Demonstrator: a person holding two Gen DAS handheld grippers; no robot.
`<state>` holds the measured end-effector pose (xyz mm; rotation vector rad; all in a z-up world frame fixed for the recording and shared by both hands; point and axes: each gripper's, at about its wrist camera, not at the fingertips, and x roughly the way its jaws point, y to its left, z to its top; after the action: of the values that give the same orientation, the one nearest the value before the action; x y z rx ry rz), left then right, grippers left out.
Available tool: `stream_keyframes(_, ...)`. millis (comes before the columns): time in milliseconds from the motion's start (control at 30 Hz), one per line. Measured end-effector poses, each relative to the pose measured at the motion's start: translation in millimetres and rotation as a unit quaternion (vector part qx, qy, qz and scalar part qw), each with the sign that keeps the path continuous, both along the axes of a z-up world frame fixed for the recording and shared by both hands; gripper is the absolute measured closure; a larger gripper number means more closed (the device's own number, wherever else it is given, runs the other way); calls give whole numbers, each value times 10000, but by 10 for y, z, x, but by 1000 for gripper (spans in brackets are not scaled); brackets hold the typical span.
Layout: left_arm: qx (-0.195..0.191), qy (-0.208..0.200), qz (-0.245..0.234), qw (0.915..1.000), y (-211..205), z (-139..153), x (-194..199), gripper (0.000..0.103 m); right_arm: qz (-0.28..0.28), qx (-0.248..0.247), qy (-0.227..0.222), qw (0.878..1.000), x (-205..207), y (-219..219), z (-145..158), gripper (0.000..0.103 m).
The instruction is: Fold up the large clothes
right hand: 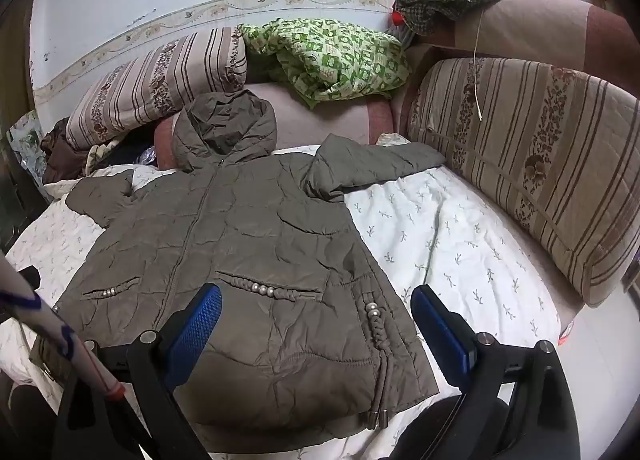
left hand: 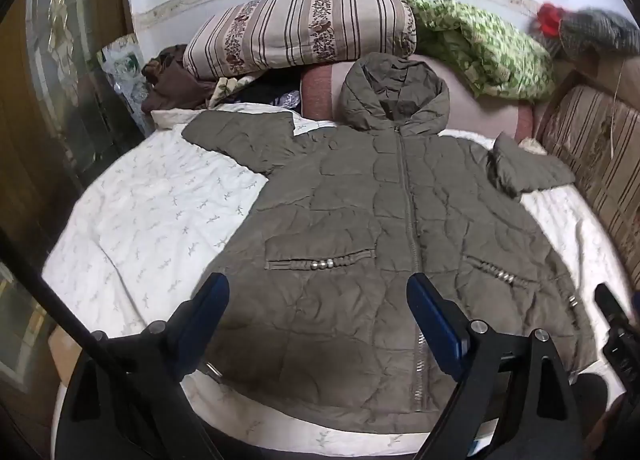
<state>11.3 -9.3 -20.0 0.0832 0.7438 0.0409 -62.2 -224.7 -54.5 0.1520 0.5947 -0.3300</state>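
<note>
Nearest, the left gripper [left hand: 318, 300] hovers over the hem of the jacket [left hand: 380, 244], fingers spread and pinching nothing; the right gripper [right hand: 316, 312] hangs over the jacket's right hem corner, equally spread and empty. The jacket lies front up, zipped, on the bed [right hand: 460, 244]. It looks puffy, soft and light, probably slick, so a deep pinch at a hem corner or seam should hold better. Beyond the hem, both sleeves splay outward; farthest, the hood [left hand: 394, 93] rests against the striped pillow [left hand: 304, 29].
</note>
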Motion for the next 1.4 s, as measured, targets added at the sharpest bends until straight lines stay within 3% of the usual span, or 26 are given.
stream_keyframes(100,158,95,-39,9998,-8,-62,45,13,-75,29,-8,10000,-17,-24,29,5)
stream_keyframes(300,-138,453,88,9988,98,-222,121,13,-158,-68,-125,9998,-67,-17,67,5)
stream_keyframes(400,-30,540,83,9985,93,-276,137,13,-168,-67,-61,9998,-37,-20,22,5)
stream_keyframes(833,127,419,141,9989,106,-324,117,13,-132,29,192,9997,32,-35,-86,5)
stream_keyframes(1100,167,32,464,9988,207,-304,106,13,-163,-103,127,9997,35,-4,-72,5)
stream_keyframes(1233,151,362,175,9991,199,-373,171,13,-380,-174,129,9990,35,-61,-86,5)
stream_keyframes(1400,-237,577,-164,9979,228,-418,276,13,-579,-104,225,9980,51,-253,-105,5)
